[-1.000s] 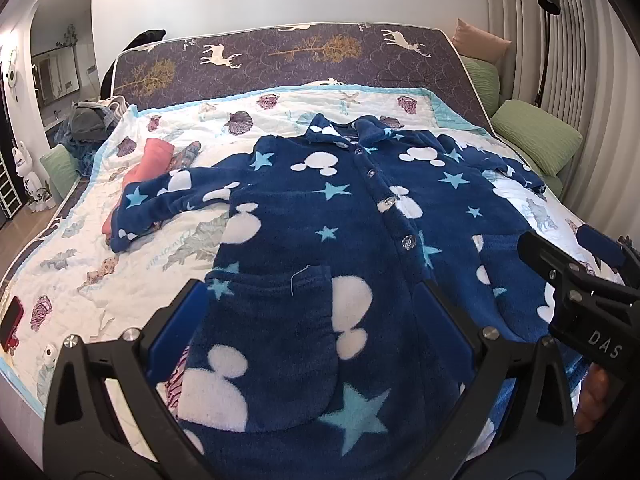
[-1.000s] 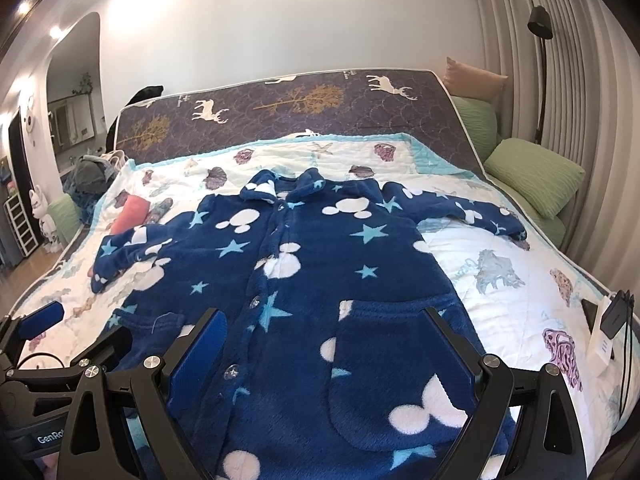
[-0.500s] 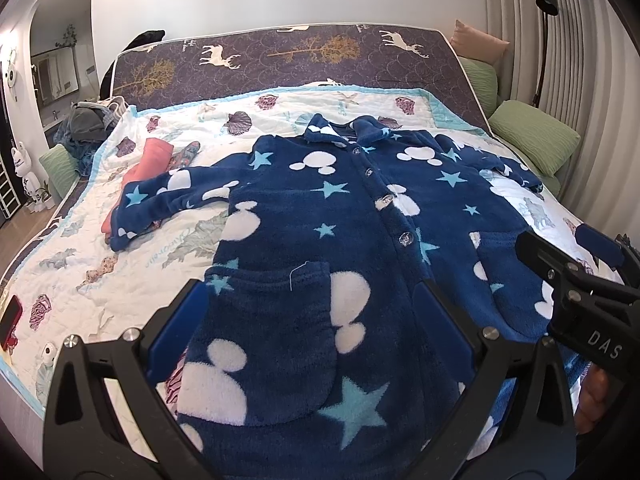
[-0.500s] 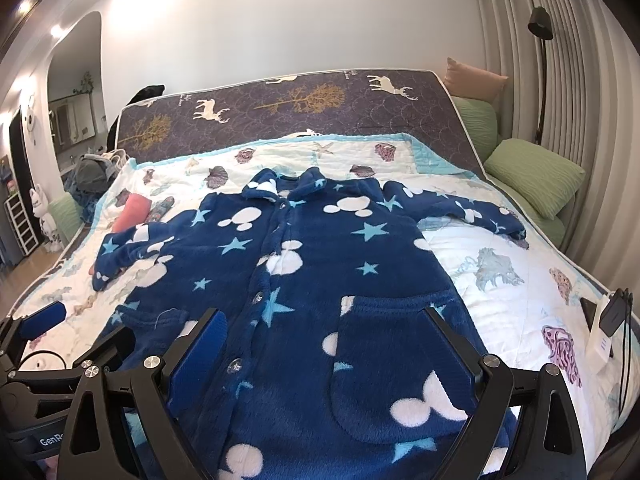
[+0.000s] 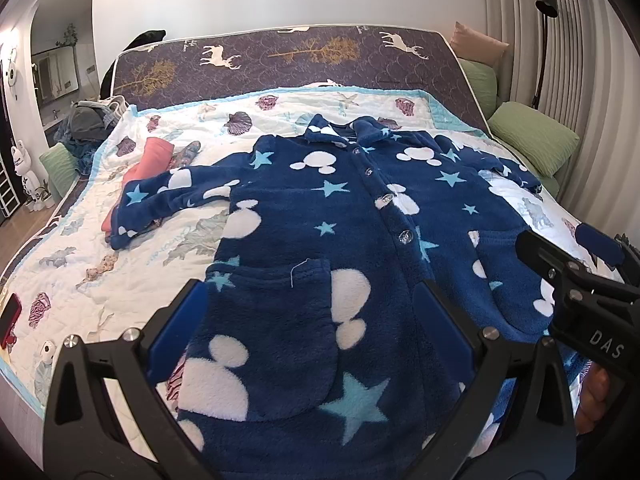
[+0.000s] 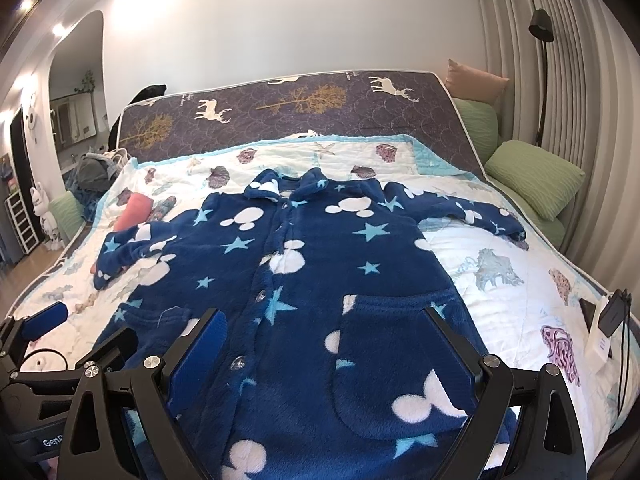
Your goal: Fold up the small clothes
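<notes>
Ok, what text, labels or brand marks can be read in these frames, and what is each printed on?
"DAS": on the right gripper body, left wrist view.
"GenR", cut off: on the left gripper body, right wrist view.
Small script on the mattress top edge: too small to read.
White tag: blurred.

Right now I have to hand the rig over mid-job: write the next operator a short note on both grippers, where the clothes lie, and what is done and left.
Left gripper: open, empty, over the near hem of the navy fleece star-and-white-blob pyjama top.
Right gripper: open, empty, over its right pocket.
The top lies flat, buttoned, front up on the white sea-creature quilt, both sleeves spread out.
A folded coral-pink garment sits beside the left sleeve, which partly overlaps it.
Done: top laid out. Left: every fold, sleeves first probably.
</notes>
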{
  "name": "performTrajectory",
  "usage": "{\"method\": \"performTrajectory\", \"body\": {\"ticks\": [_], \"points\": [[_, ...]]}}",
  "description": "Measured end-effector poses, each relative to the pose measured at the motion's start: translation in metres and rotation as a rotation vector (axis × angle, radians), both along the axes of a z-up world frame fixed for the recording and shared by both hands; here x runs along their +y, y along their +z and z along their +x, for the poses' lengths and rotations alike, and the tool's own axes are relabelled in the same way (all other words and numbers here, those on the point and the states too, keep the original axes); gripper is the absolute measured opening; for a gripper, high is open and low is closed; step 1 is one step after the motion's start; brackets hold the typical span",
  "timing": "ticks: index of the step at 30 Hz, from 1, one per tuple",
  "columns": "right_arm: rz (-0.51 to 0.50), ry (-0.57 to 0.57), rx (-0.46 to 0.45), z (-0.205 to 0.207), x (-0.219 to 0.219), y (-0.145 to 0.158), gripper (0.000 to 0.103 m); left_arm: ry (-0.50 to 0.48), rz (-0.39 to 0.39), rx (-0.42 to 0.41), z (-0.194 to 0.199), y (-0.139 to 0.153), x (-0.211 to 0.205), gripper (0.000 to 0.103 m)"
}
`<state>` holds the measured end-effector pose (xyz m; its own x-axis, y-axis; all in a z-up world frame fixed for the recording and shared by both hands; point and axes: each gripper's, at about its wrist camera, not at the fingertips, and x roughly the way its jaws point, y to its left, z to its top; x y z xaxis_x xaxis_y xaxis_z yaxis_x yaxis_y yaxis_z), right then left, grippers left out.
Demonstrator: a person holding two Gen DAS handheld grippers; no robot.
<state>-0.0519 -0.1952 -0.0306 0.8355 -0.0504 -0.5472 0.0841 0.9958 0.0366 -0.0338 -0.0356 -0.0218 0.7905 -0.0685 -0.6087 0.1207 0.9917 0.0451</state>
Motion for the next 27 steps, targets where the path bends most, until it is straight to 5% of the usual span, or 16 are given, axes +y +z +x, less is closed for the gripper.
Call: {"method": "performTrajectory", "body": {"ticks": [27], "points": [[-0.022,0.008,0.021,0.009,0.011,0.000,0.097,0.033,-0.030,0.006,0.011,-0.003,0.021,0.102]]}}
